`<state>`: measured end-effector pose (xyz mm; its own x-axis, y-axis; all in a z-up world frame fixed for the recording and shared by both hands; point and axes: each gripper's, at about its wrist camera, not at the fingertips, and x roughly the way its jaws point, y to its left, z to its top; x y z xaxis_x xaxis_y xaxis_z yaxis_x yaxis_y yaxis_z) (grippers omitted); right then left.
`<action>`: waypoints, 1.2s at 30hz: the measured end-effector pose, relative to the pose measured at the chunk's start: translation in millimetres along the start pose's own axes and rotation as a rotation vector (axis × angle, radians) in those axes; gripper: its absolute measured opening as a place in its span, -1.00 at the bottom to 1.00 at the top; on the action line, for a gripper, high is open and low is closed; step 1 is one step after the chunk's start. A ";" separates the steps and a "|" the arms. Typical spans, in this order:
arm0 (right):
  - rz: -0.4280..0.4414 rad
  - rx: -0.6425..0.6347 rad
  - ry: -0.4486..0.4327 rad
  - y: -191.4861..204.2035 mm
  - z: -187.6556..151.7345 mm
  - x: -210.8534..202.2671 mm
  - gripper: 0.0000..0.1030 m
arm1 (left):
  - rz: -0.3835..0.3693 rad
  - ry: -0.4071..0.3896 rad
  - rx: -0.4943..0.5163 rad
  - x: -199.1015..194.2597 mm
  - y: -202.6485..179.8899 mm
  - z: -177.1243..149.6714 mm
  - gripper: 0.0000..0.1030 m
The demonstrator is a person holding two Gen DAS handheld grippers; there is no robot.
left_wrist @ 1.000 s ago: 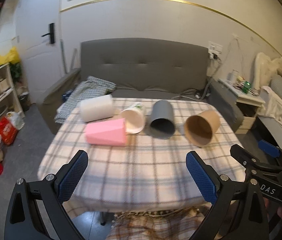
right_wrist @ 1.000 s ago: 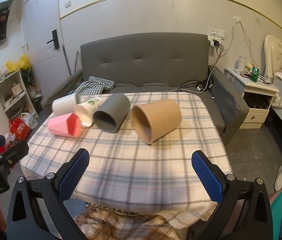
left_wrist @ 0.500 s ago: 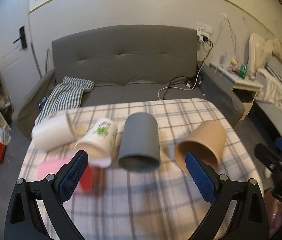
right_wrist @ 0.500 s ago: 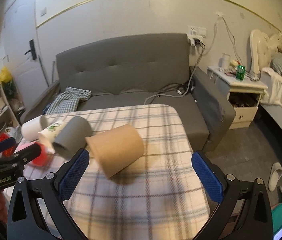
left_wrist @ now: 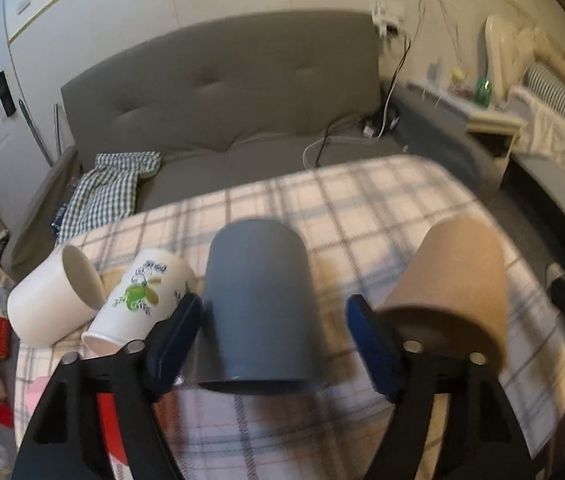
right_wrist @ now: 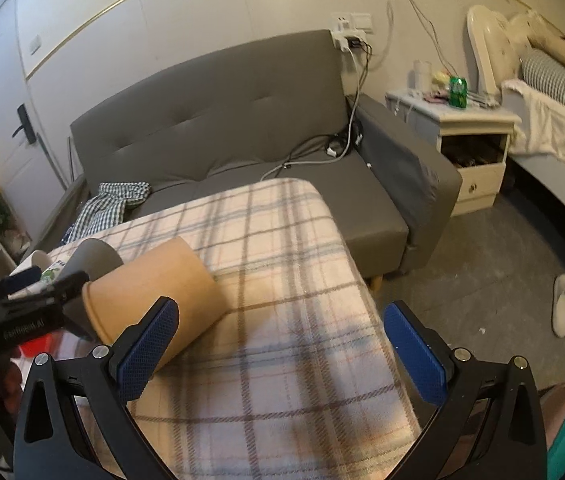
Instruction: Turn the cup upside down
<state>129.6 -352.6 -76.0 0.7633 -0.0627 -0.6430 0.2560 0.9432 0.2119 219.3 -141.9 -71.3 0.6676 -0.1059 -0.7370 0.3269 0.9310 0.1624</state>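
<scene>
Several cups lie on their sides on the plaid-covered table (left_wrist: 362, 208). A grey cup (left_wrist: 256, 304) lies between the open fingers of my left gripper (left_wrist: 274, 338); the left pad (left_wrist: 178, 332) is close to its side, the right pad (left_wrist: 370, 344) stands apart. A brown cup (left_wrist: 458, 276) lies to its right, a white cup with a green print (left_wrist: 142, 300) and a plain white cup (left_wrist: 50, 296) to its left. My right gripper (right_wrist: 278, 348) is open and empty, just right of the brown cup (right_wrist: 154, 292).
A pink and red box (left_wrist: 106, 416) lies at the table's left front, partly hidden. A grey sofa (right_wrist: 242, 120) stands behind the table, a nightstand (right_wrist: 470, 128) and bed to the right. The table's right edge (right_wrist: 362, 280) drops to the floor.
My left gripper has moved forward and down over the grey cup, and its fingers have narrowed around it. My right gripper has moved forward and to the right of the brown cup.
</scene>
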 end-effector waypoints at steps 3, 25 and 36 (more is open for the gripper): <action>0.008 -0.007 0.001 2.0 -1.2 0.7 1.00 | 0.013 0.024 0.000 6.0 0.8 -0.5 0.45; 0.056 -0.005 -0.049 17.5 -1.3 -58.1 1.00 | -0.083 0.140 -0.106 -57.1 -14.7 -59.5 0.43; 0.046 -0.052 0.017 30.1 -24.2 -85.1 1.00 | -0.126 0.129 -0.108 -85.5 -18.3 -87.7 0.46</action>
<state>58.0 -311.0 -32.7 0.7630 -0.0138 -0.6462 0.1894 0.9606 0.2032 97.6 -119.2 -68.8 0.5322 -0.1847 -0.8262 0.3243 0.9459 -0.0025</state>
